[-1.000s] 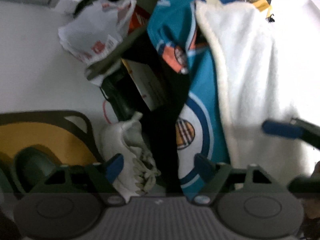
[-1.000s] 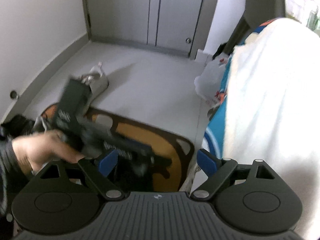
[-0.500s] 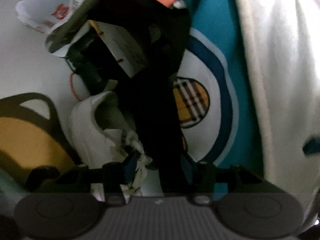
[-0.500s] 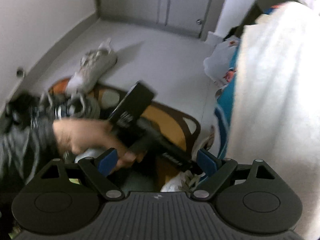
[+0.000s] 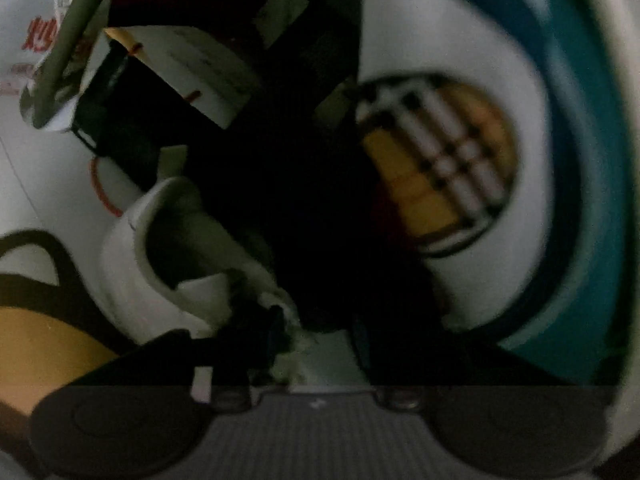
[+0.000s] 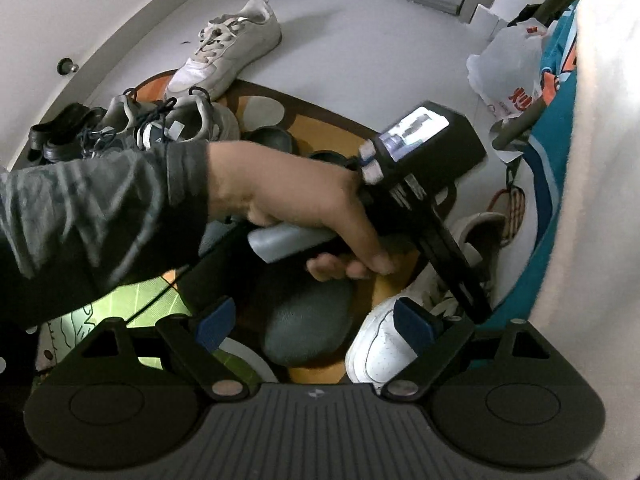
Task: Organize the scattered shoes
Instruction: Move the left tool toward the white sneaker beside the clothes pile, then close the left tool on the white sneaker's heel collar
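A white sneaker (image 6: 384, 344) lies at the mat's right edge beside the hanging clothes. In the left wrist view the same sneaker (image 5: 160, 264) fills the lower left, heel opening upward. My left gripper (image 5: 316, 344) is down on its laces and tongue with the jaws drawn close together around them; the view is dark and blurred. From the right wrist view the left gripper (image 6: 472, 304) reaches into that shoe. My right gripper (image 6: 316, 320) is open and empty above the mat. Another white sneaker (image 6: 228, 48) lies on the far floor.
Grey sneakers (image 6: 168, 124) and black shoes (image 6: 60, 132) sit at the left wall. A brown and orange mat (image 6: 320, 120) holds dark slippers (image 6: 308, 320). A white plastic bag (image 6: 508, 72) and hanging teal cloth (image 6: 556, 184) and white towel (image 6: 600, 160) stand on the right.
My left gripper moved down to the white sneaker and its jaws closed on the laces. The right gripper tilted downward, still open.
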`<state>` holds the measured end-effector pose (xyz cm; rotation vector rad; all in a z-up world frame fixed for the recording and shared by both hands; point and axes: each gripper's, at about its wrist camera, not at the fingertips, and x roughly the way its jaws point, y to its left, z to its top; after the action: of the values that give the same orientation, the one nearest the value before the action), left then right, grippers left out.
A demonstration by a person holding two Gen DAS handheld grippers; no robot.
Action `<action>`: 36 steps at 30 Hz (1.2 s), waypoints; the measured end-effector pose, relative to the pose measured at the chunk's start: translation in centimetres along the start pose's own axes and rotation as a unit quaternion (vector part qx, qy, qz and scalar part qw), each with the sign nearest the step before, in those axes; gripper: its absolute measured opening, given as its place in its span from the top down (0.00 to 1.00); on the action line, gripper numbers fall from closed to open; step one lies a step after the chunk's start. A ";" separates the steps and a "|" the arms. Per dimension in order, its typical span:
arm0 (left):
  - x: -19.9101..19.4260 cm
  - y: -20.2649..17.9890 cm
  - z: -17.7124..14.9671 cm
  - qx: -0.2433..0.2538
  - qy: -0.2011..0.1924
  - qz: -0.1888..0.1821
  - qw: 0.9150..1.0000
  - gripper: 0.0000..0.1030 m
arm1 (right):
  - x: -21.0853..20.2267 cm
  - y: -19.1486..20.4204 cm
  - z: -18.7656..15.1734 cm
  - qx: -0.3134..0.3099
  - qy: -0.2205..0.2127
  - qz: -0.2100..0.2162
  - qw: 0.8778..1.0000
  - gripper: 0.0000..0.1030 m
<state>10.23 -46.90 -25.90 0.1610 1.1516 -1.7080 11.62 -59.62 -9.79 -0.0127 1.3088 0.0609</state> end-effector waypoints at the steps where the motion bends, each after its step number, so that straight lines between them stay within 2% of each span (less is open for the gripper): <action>1: 0.2 -0.2 0.0 0.010 0.003 0.009 1.000 0.62 | -0.1 0.1 0.0 -0.002 -0.003 0.001 1.000 0.13; 4: 0.3 -0.6 -0.2 0.030 0.015 0.021 0.999 0.61 | -0.2 0.2 0.1 -0.009 -0.007 0.002 1.000 0.13; 7: 0.6 -0.7 -0.5 0.032 0.031 0.016 0.999 0.60 | 0.0 0.4 0.2 -0.012 -0.007 0.005 1.000 0.13; 10: 1.0 -1.3 -1.2 0.044 0.029 0.026 0.998 0.63 | -0.2 0.5 0.3 -0.014 -0.007 0.007 1.000 0.12; 12: 1.1 -1.4 -1.7 0.049 0.019 0.038 0.998 0.70 | -0.2 0.5 0.3 -0.014 -0.008 0.007 1.000 0.12; 13: 1.1 -1.3 -1.8 0.048 0.017 0.047 0.998 0.85 | -0.2 0.5 0.4 -0.014 -0.008 0.006 1.000 0.12; 14: 1.0 -1.1 -1.8 0.043 0.016 0.049 0.998 0.88 | -0.2 0.6 0.4 -0.014 -0.009 0.005 1.000 0.12; 18: -0.1 0.6 -2.1 -0.010 -0.001 0.034 0.999 0.88 | -0.1 0.7 0.4 -0.020 -0.010 0.003 1.000 0.12; 21: -1.6 1.7 -2.6 -0.066 -0.038 -0.004 0.997 0.89 | -0.2 0.7 0.4 -0.023 -0.012 0.002 1.000 0.13; 25: -3.6 3.4 -3.1 -0.141 -0.086 -0.043 0.985 0.89 | -0.1 0.5 0.5 -0.020 -0.014 -0.006 1.000 0.12; 26: -4.1 4.1 -3.3 -0.163 -0.099 -0.054 0.980 0.89 | -0.1 0.5 0.5 -0.020 -0.015 -0.008 1.000 0.13; 30: -5.1 4.5 -2.6 -0.190 -0.148 -0.076 0.968 0.90 | -0.3 0.8 0.6 -0.029 -0.019 -0.008 0.999 0.13; 32: -6.6 4.5 -2.2 -0.205 -0.183 -0.098 0.957 0.90 | -0.5 0.9 0.6 -0.035 -0.021 -0.010 0.999 0.13; 36: -9.2 4.3 -1.7 -0.220 -0.225 -0.108 0.943 0.90 | -0.6 1.0 0.7 -0.036 -0.025 -0.013 0.999 0.13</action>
<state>17.27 -39.60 -24.11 -0.6227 1.1924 -1.5158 12.10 -58.61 -8.97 -0.0894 1.2556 0.0851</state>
